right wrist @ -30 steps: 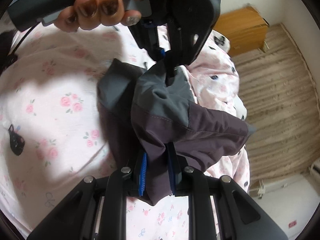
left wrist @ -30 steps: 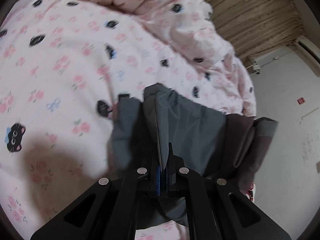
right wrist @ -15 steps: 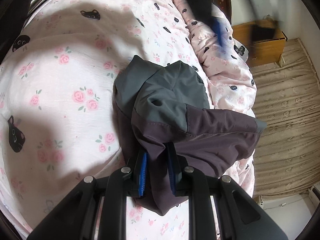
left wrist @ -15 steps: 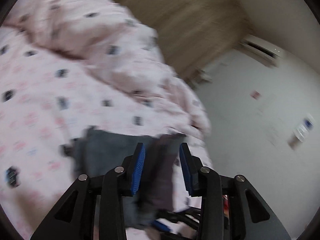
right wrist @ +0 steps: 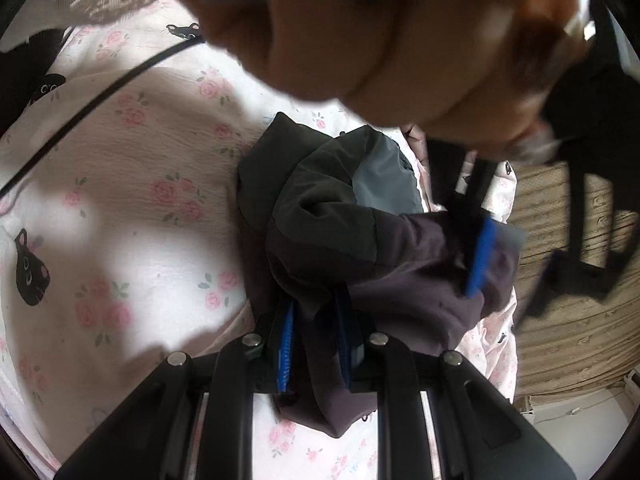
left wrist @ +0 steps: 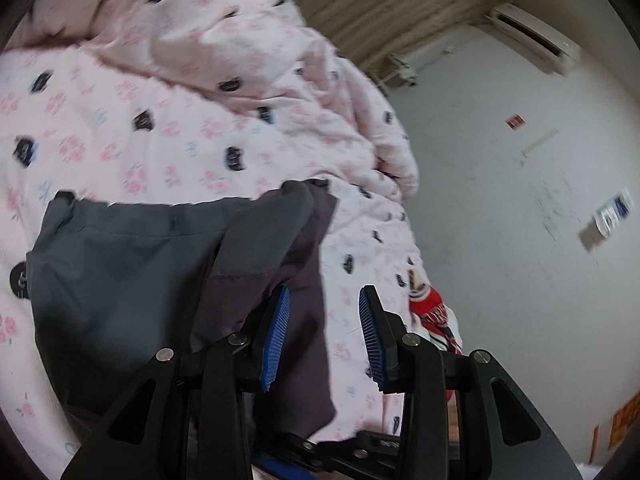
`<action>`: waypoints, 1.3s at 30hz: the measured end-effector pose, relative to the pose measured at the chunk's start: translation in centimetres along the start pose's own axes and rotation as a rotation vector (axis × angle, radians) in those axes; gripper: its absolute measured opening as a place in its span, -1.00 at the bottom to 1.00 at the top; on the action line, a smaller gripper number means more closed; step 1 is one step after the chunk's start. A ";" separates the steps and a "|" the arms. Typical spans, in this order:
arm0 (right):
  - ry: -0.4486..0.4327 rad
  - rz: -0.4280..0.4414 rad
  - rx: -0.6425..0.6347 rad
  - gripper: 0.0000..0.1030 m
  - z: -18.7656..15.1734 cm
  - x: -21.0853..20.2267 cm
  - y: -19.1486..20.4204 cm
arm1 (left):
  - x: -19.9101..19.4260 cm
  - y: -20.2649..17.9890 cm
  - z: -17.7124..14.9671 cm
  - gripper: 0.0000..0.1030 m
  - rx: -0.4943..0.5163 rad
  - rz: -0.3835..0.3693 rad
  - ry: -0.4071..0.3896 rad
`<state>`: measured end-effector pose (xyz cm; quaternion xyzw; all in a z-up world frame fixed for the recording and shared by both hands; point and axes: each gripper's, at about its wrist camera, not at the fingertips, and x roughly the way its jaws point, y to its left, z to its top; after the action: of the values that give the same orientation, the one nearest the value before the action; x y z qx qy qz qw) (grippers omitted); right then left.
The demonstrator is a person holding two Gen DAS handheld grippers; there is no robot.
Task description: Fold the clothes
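Left tongs (left wrist: 324, 332) now beside garment (left wrist: 132, 276)

No legible text, label or number anywhere.

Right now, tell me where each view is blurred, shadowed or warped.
Left wrist view: motion blur smears the sheet print and the wall; fisheye bends the edges; the left gripper, jaws apart, stays sharp. Right wrist view: a blurred, out-of-focus hand fills the top; patchy shadows fall on the sheet; the garment in the right gripper is fairly crisp.
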<state>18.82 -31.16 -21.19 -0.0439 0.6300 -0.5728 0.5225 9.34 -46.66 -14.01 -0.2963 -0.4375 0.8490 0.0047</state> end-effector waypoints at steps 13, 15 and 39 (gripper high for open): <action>-0.125 0.114 0.138 -0.45 -1.8 -2.4 -2.8 | 1.1 6.5 -0.8 -0.96 -0.196 0.143 0.055; -0.166 0.168 0.232 -0.32 -3.1 -3.7 -5.2 | 1.0 6.5 -0.8 -0.96 -0.194 0.158 0.057; 0.005 0.541 0.813 -0.30 -6.7 11.0 -16.3 | 2.0 7.9 -0.5 -0.96 -0.241 0.239 0.093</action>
<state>0.26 -39.36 -16.67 0.3302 0.3454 -0.6162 0.6261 9.97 -50.61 -21.11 -0.3838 -0.4970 0.7703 -0.1114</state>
